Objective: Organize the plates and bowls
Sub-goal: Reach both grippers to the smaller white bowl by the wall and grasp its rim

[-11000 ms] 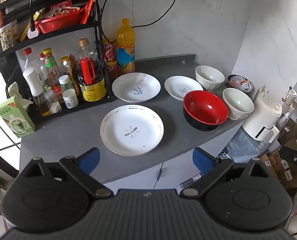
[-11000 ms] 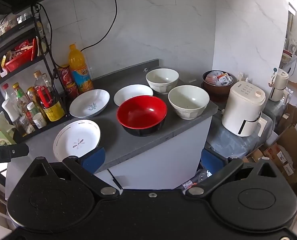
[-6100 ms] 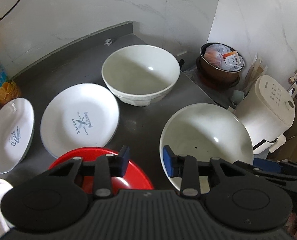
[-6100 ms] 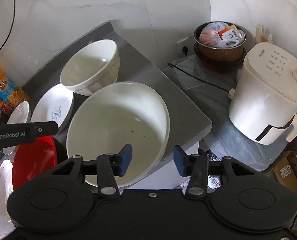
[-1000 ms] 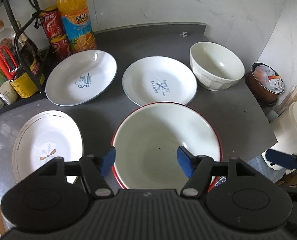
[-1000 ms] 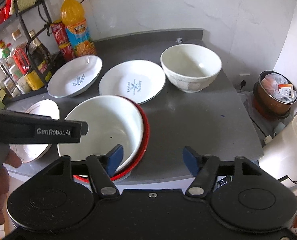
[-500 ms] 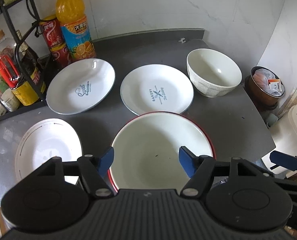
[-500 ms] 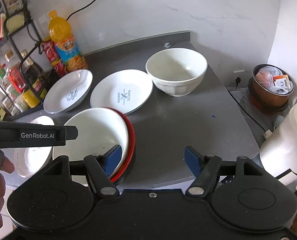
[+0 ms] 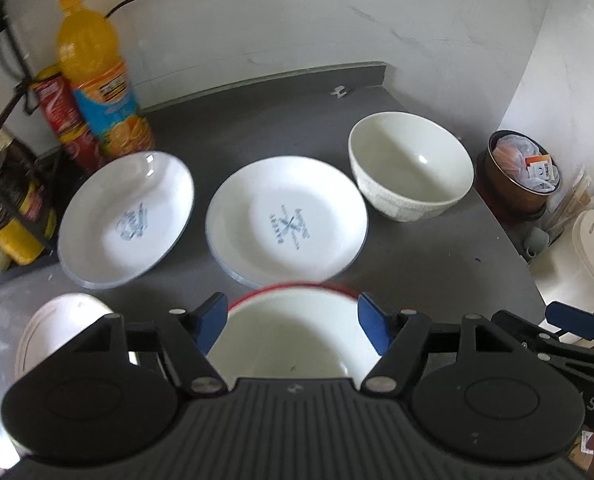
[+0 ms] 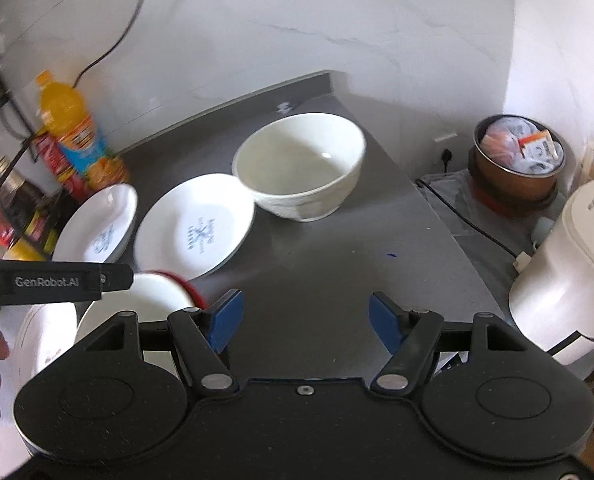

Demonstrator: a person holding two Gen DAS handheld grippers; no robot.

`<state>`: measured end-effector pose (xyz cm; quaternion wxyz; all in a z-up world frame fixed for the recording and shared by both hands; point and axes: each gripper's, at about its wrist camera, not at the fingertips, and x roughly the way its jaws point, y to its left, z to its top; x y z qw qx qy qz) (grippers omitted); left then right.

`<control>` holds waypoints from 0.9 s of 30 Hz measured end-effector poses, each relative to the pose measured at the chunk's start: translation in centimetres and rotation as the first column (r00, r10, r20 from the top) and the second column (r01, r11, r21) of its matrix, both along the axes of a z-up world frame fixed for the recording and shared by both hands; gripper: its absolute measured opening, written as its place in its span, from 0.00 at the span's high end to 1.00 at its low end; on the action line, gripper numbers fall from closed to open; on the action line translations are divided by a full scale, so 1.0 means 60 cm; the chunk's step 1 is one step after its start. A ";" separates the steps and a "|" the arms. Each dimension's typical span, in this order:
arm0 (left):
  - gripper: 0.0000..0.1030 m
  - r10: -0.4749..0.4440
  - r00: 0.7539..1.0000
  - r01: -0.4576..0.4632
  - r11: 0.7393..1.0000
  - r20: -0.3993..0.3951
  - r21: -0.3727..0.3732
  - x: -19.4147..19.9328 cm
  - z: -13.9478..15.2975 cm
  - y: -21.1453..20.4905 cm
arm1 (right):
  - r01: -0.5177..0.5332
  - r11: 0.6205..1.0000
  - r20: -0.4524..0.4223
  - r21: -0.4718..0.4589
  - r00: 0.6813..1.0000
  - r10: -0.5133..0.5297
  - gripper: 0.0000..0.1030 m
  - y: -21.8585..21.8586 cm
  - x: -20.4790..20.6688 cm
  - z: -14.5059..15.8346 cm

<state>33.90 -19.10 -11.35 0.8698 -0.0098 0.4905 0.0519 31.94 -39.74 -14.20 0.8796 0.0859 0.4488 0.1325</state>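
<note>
Two claws spread wide, empty: left gripper (image 9: 291, 322) over nested bowls (image 9: 289, 332); lone white bowl (image 10: 299, 168) straight ahead of right gripper (image 10: 305, 320), nearer, toward counter's back-right corner.

Open tongs (image 10: 304, 322) above counter (image 10: 337, 272); white bowl (image 10: 299, 166) beyond, seemingly empty.

Left gripper (image 9: 293, 320) and right gripper (image 10: 303, 316): jaws spread, empty
</note>
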 end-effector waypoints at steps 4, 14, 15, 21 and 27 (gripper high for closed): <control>0.32 -0.036 0.999 0.036 0.999 0.006 0.020 0.046 -0.010 -0.005 | 0.041 0.999 -0.022 0.025 0.999 -0.040 0.34 -0.009 0.028 -0.023; 0.33 -0.062 0.998 0.061 0.998 0.010 0.015 0.155 -0.038 -0.010 | 0.135 0.987 -0.068 0.090 0.989 -0.129 0.35 -0.025 0.100 -0.064; 0.33 -0.063 0.998 0.063 0.998 0.009 0.009 0.164 -0.041 -0.011 | 0.142 0.985 -0.070 0.097 0.988 -0.135 0.35 -0.025 0.107 -0.068; 0.36 -0.101 0.995 0.100 0.994 0.022 0.031 0.211 -0.060 -0.022 | 0.182 0.975 -0.089 0.131 0.981 -0.171 0.36 -0.030 0.140 -0.085; 0.41 -0.101 0.994 0.100 0.995 0.034 0.012 0.243 -0.070 -0.026 | 0.205 0.966 -0.101 0.156 0.976 -0.191 0.38 -0.032 0.164 -0.098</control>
